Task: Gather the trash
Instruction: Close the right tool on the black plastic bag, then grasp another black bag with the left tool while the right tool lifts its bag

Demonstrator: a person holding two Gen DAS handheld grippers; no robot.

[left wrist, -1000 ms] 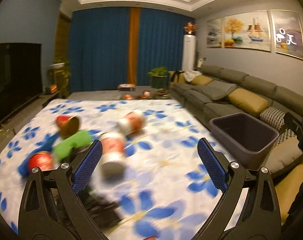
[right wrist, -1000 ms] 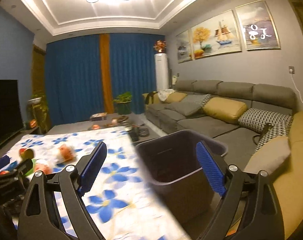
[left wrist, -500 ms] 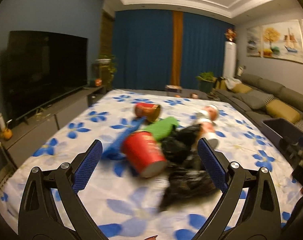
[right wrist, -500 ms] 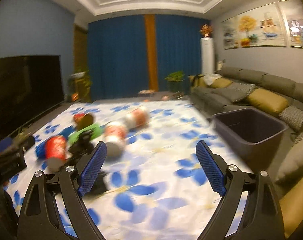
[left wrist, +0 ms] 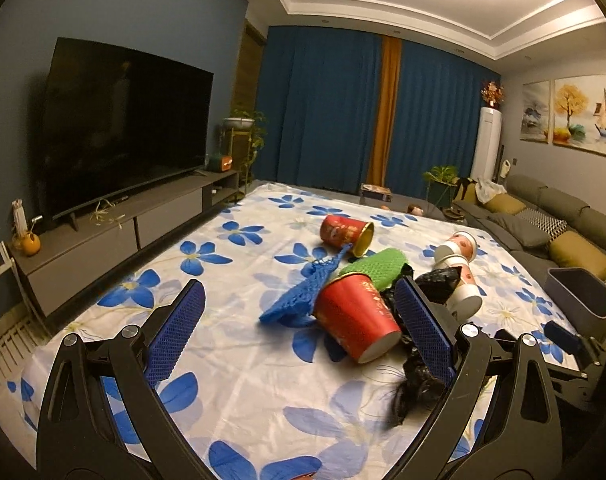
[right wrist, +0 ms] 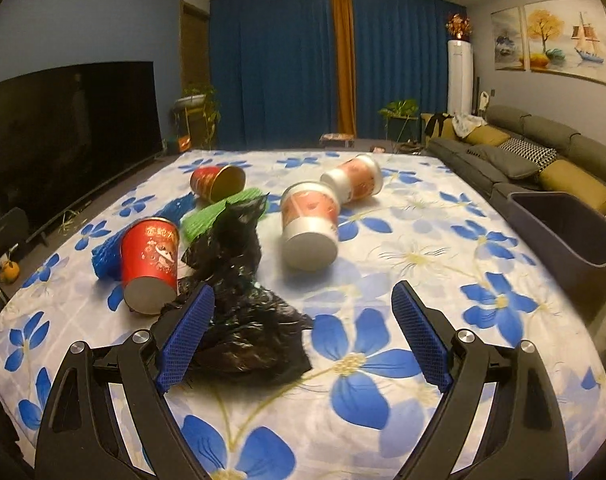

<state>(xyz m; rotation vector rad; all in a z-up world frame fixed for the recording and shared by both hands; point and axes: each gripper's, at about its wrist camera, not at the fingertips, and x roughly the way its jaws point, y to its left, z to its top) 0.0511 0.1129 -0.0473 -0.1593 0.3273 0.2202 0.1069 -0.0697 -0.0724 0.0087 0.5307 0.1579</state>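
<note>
Approaching the litter with both tools spread wide: the left hand-held gripper [left wrist: 299,336] and the right hand-held gripper [right wrist: 303,336] are both held apart and empty. The nearest red cup [left wrist: 355,320] lies tipped on the flowered worktop [left wrist: 239,360], touching the black bag [right wrist: 239,304]. The cup is best straddled across its wall and squeezed gently, since thin paper would likely crush. The grey bin [right wrist: 563,232] stands off the right edge, partly cut off; whatever is under the bag is hidden.

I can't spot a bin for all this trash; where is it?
The grey bin stands off the right edge of the flowered cloth, in front of the sofa, seen at the right in both views.
</note>
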